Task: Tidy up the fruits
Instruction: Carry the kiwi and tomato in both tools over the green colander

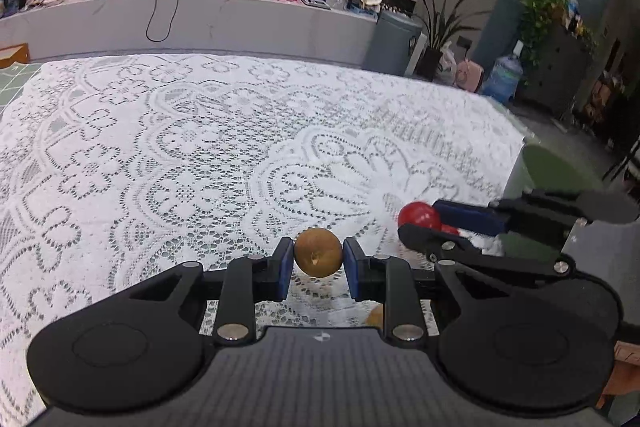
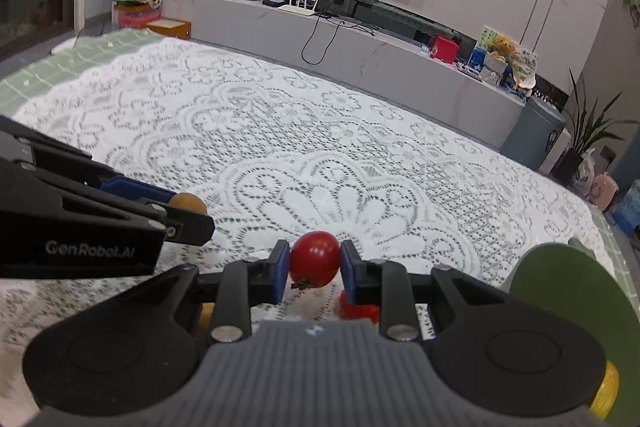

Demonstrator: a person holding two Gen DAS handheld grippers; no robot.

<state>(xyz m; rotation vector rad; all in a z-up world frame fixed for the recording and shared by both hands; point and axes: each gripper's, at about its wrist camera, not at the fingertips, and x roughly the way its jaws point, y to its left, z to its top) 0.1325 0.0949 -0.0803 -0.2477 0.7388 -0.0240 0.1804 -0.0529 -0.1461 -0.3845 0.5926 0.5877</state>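
The surface [image 2: 132,45], tiled pale green, is covered by a white floral lace cloth [image 2: 320,147]; a small red fruit [image 2: 354,309] is seen resting on it.

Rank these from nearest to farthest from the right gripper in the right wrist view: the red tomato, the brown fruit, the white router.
1. red tomato: held between the right gripper jaws.
2. brown fruit: to the left, in the left gripper.
3. white router: far back on the TV ledge.

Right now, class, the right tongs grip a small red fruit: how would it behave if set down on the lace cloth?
The small red fruit looks round and glossy, so it would probably roll and may slip between the right tongs. The lace cloth is textured, which might slow it. It seems light, since only the pad tips hold it.
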